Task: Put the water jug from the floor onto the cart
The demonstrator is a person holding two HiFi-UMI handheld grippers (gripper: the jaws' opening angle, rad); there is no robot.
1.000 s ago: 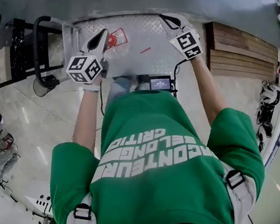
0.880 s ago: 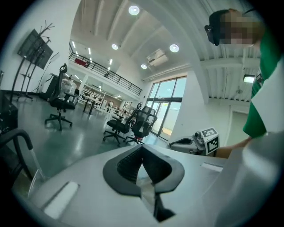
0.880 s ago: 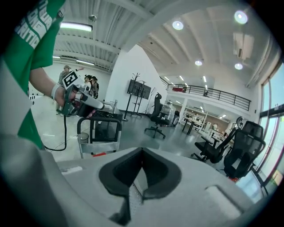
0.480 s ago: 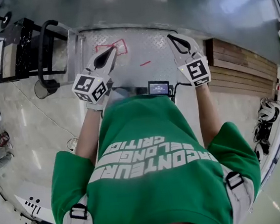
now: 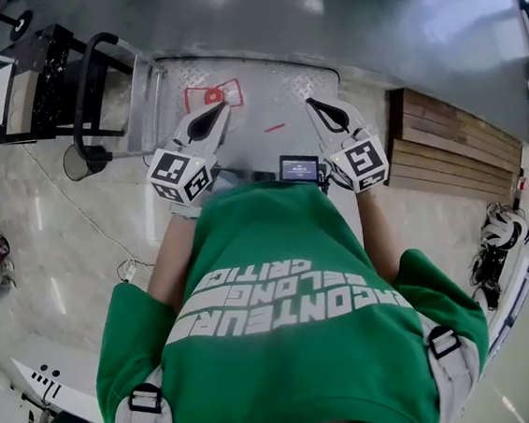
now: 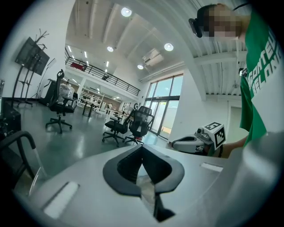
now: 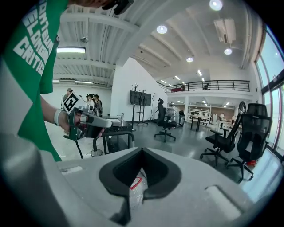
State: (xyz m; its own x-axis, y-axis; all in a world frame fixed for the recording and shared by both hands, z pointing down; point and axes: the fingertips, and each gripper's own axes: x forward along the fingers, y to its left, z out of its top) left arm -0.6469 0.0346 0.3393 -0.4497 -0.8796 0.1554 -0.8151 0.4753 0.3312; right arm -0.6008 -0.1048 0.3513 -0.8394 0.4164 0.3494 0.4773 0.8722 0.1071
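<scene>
Nearest the head camera I saw the person's green shirt [image 5: 297,343], with both forearms reaching forward from it and bent at the elbow. Each hand carried its gripper in front of the torso, and a small lit screen [image 5: 299,167] sat between the two. The left gripper [image 5: 219,109] pointed forward and slightly inward, close to level. Its own view showed the jaws fully together, tips meeting, with nothing clamped between them. The right gripper [image 5: 312,105] mirrored that pose and dipped a little more steeply. Its jaws were likewise closed tight and empty, although clear plastic with a red label showed through the notch below them. Beyond the tips lay the cart [image 5: 274,83], a diamond-plate deck with its black handle [image 5: 92,92] at the left. The water jug [image 5: 214,96], clear with red marking, stood on that deck near its left side. It lay just ahead of the left gripper's tips, and I could not tell whether they touched it. A stack of wooden boards [image 5: 446,154] lay on the floor to the right. Farthest off, the gripper views showed office chairs [image 6: 133,126] on an open hall floor.
</scene>
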